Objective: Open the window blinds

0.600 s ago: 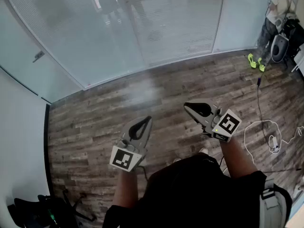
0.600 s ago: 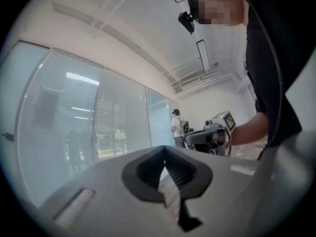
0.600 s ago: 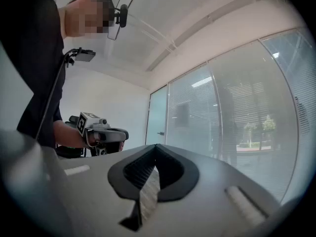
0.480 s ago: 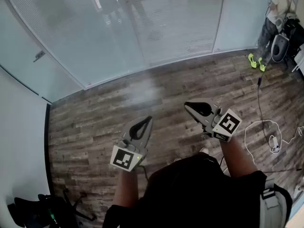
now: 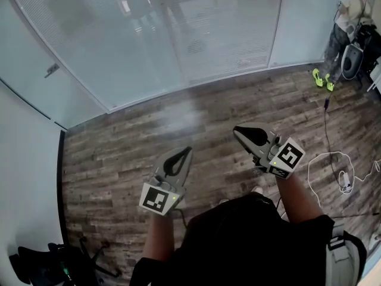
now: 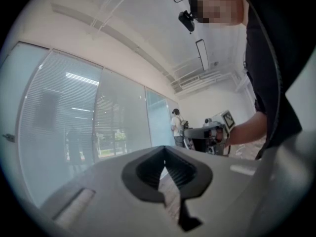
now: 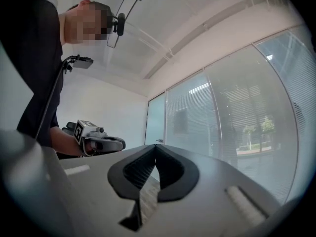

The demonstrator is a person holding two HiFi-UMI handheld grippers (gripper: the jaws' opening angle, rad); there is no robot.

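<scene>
The window blinds [image 5: 226, 28] hang closed behind glass, well apart from both tools. The left hand-held gripper [image 5: 184, 151] and the right hand-held gripper [image 5: 237, 131] are each fully narrowed, tips meeting, nothing held.

Risks:
- No cord or wand is visible on the blinds; jaws left closed cannot take one.
- A loose cable [image 5: 324, 124] on the floor, short of the blinds, may snag a foot.

Containers: what appears to be a dark bag [image 5: 36, 266], farthest from the blinds; contents not visible.
</scene>
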